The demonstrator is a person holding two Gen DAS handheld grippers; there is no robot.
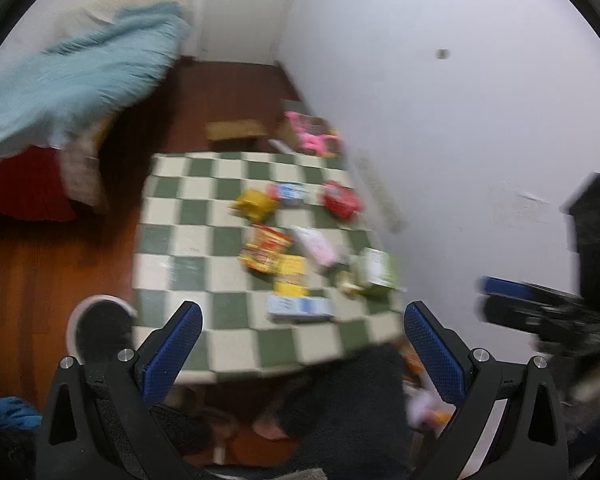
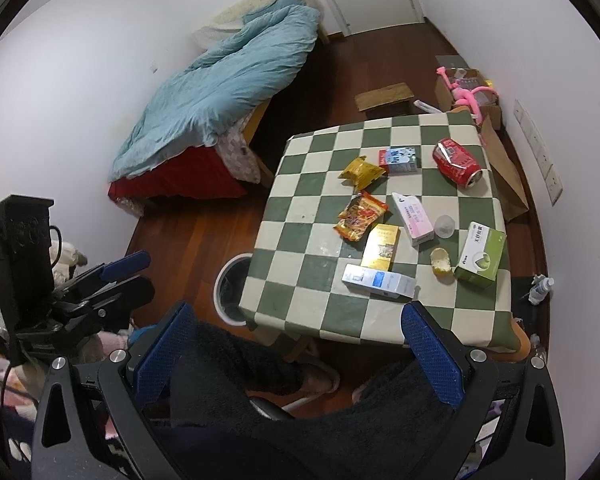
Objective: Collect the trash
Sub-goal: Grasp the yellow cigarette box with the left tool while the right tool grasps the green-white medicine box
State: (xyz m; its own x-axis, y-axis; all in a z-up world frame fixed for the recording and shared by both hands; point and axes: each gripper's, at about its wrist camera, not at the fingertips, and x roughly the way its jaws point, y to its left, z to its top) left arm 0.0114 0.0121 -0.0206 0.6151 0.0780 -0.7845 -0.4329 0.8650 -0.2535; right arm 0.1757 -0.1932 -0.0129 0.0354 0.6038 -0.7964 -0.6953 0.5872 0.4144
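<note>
My left claw (image 1: pixel 302 344) and right claw (image 2: pixel 296 344): both spread wide, empty, above near tabletop (image 2: pixel 300 280) edge. Trash on checkered cloth: five boxes, two snack wrappers (image 2: pixel 360 216), one red can (image 2: pixel 456 160). Bin (image 2: pixel 230 292) at left edge. Bed (image 2: pixel 220 96) beyond.

Your left gripper (image 1: pixel 302 350) is a black plastic frame with two fingers faced in blue, dimpled rubber pads (image 1: pixel 172 354), and round silver screws (image 1: pixel 126 355) sit at the finger roots. Your right gripper (image 2: pixel 296 350) is built the same: black triangular cut-out arms, blue textured pads (image 2: pixel 434 356), silver screws (image 2: pixel 478 355). You wear dark, fuzzy fleece trousers (image 2: pixel 236 364) and pale slippers (image 2: pixel 320 380).
</note>
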